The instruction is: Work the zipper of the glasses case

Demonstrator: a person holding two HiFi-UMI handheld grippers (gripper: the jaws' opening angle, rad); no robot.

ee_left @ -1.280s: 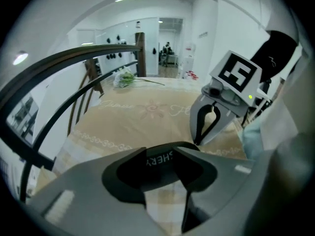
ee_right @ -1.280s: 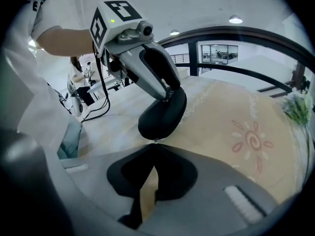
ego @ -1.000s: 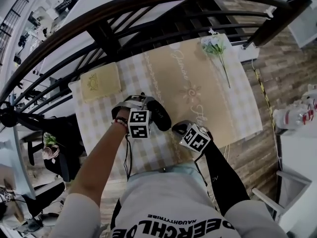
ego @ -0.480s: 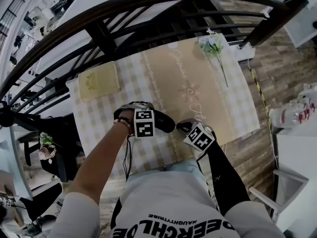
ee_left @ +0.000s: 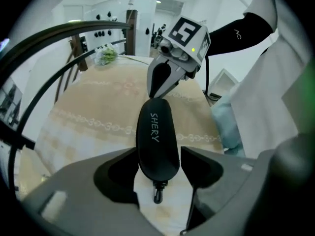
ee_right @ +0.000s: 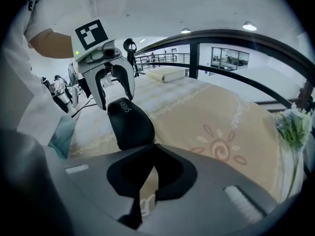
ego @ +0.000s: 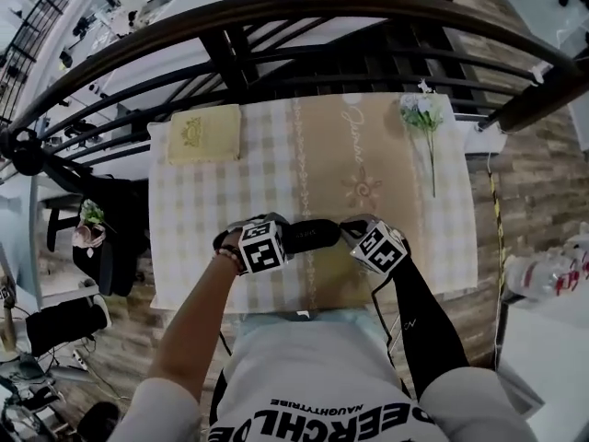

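Clamping one end of the black glasses case (ee_left: 156, 132) between its jaws, the left gripper (ee_left: 158, 167) faces the right gripper (ee_right: 152, 147), whose jaws meet at the case's opposite end.

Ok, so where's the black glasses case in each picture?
Head view: glasses case just below the picture's middle.
Left gripper view: dead centre, between that view's own jaws.
Right gripper view: left of centre, right at the jaw tips.
Shared landmark: the flower sprig.
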